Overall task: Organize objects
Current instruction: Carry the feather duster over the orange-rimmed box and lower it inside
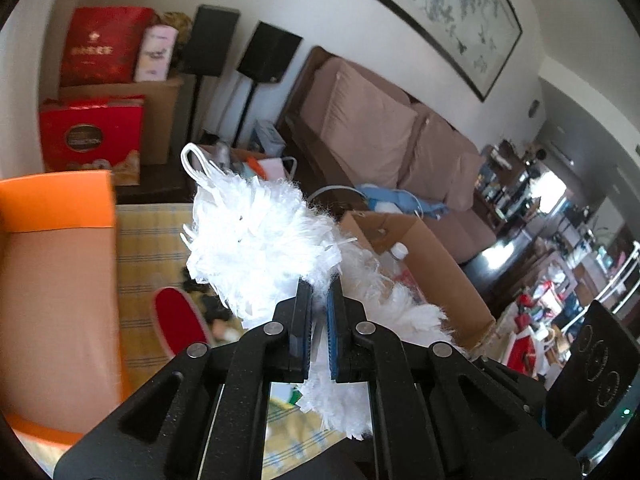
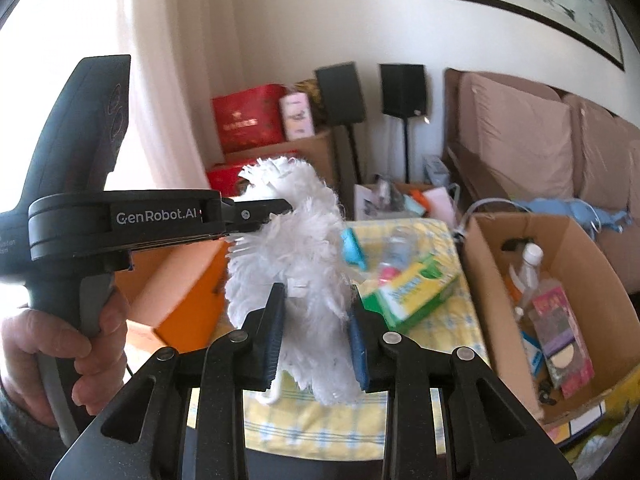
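A white fluffy duster head [image 1: 256, 236] with a white loop at its far end is held in the air over the table. My left gripper [image 1: 319, 292] is shut on the duster. In the right wrist view the duster [image 2: 296, 240] hangs between the pads of my right gripper [image 2: 316, 300], which stand apart around its fluff; the left gripper [image 2: 280, 205] comes in from the left and pinches the duster higher up. An orange box [image 1: 56, 240] lies at the left and a brown cardboard box [image 2: 576, 280] holding bottles and packets stands at the right.
A yellow checked cloth [image 2: 440, 232] covers the table, with a green and yellow packet [image 2: 416, 292], a small bottle [image 2: 394, 252] and a teal object [image 2: 352, 248] on it. A red round thing [image 1: 180, 320] lies below the duster. A sofa [image 1: 384, 128], speakers and red gift bags stand behind.
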The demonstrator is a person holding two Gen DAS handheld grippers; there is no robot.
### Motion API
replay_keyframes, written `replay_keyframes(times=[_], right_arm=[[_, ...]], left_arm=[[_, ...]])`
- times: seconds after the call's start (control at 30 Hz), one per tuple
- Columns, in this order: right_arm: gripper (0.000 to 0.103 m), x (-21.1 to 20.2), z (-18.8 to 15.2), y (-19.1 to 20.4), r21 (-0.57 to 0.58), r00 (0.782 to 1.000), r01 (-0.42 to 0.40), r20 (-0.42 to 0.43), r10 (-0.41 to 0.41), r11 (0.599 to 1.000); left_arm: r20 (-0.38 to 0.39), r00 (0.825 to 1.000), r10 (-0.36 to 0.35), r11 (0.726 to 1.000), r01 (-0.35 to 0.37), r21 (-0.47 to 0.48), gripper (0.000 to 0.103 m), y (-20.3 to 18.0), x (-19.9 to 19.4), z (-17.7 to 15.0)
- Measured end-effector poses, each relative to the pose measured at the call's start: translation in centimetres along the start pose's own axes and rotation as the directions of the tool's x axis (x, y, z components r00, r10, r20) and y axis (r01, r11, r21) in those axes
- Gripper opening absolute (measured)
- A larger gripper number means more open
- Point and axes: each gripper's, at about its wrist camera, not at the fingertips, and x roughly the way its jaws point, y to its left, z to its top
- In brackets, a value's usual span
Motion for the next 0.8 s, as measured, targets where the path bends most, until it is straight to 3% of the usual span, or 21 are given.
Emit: replay_keyframes(times=[0.4, 0.8], right_arm=[[0.029, 3.8, 0.9, 6.9, -0.074, 0.987, -0.158, -0.053, 0.154, 0.985], [0.029, 9.4, 0.1, 12.8, -0.129, 0.958, -0.257, -0.162, 0.235, 0.958]], left_arm=[[0.071, 0.992, 0.103, 0.991, -0.096, -0.095, 0.006, 6.9, -6.2, -0.4], [0.063, 0.977, 0.201, 0.963, -0.186, -0.193, 0.006, 13.4, -8.2, -2.1]])
